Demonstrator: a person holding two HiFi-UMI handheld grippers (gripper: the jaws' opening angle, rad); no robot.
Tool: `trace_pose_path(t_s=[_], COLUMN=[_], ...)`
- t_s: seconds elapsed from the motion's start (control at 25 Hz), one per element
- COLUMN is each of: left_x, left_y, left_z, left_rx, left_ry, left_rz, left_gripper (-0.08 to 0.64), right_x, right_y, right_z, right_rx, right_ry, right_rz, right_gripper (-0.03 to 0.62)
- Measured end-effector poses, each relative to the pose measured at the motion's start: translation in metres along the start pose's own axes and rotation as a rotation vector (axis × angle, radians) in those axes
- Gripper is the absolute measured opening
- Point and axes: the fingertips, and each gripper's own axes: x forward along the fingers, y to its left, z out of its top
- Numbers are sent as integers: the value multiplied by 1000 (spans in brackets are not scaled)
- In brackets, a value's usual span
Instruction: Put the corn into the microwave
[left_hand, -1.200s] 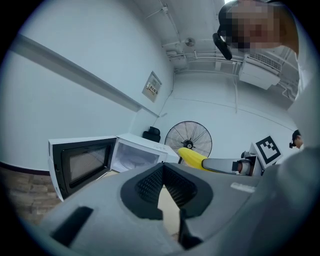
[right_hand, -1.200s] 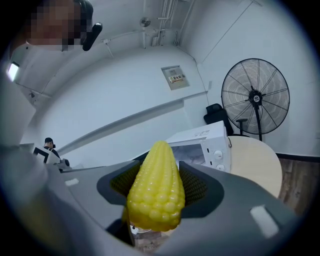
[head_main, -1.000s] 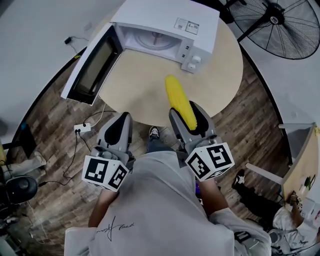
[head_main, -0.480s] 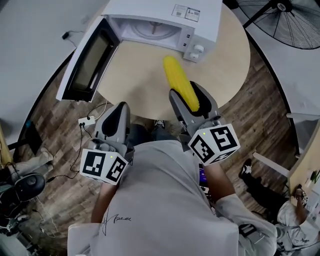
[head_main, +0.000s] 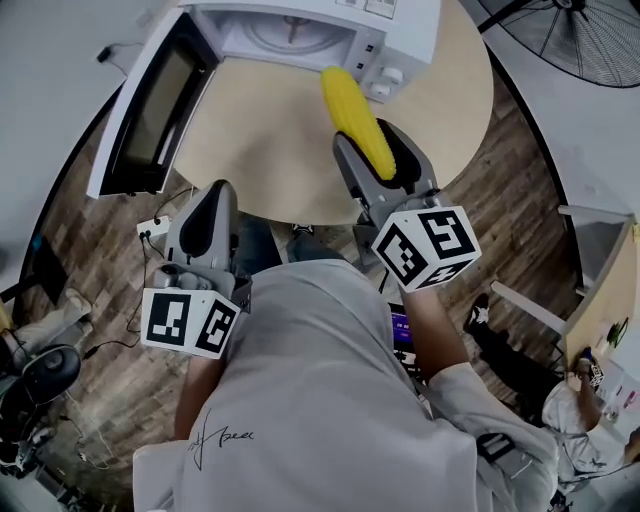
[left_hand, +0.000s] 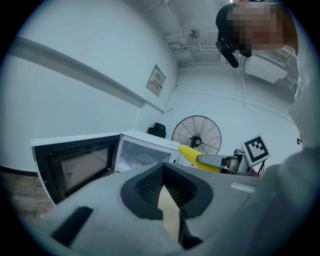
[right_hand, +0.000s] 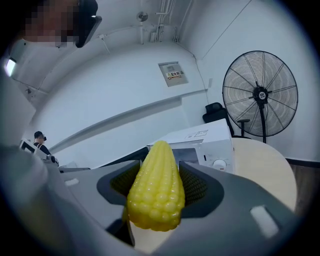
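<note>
A yellow corn cob (head_main: 355, 118) sticks out from my right gripper (head_main: 376, 152), which is shut on its thick end. Its tip points at the white microwave (head_main: 400, 25) and hangs over the table just short of the control panel. In the right gripper view the corn (right_hand: 155, 192) fills the gap between the jaws of that gripper (right_hand: 160, 175), with the microwave (right_hand: 205, 137) behind it. The microwave door (head_main: 150, 105) stands wide open to the left, and the cavity (head_main: 290, 35) shows. My left gripper (head_main: 213, 205) hangs shut and holds nothing, off the table's near edge.
The round beige table (head_main: 260, 150) carries the microwave at its far side. A black standing fan (head_main: 580, 30) is at the far right on the wood floor. A power strip with cables (head_main: 155, 228) lies on the floor by the left gripper.
The right gripper has carried the corn forward, closer to the microwave's front. The left gripper has stayed low at the table's near edge.
</note>
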Motion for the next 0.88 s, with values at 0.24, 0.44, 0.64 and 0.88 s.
trace_pose_path(t_s=[0.24, 0.44, 0.64, 0.88], left_x=[13, 26, 35, 36], left_y=[17, 24, 36, 54], left_z=[-2, 0, 6, 9], left_rx=[0, -2, -4, -20], left_ry=[30, 51, 66, 69], left_rz=[-22, -49, -64, -54], left_gripper=[-9, -9, -9, -9], right_x=[25, 44, 63, 89], right_y=[1, 3, 1, -2], right_z=[-2, -8, -12, -18], right_rx=[-4, 2, 11, 18], right_ry=[10, 29, 40, 49], right_rz=[-3, -13, -34, -51], right_gripper=[258, 258, 258, 258])
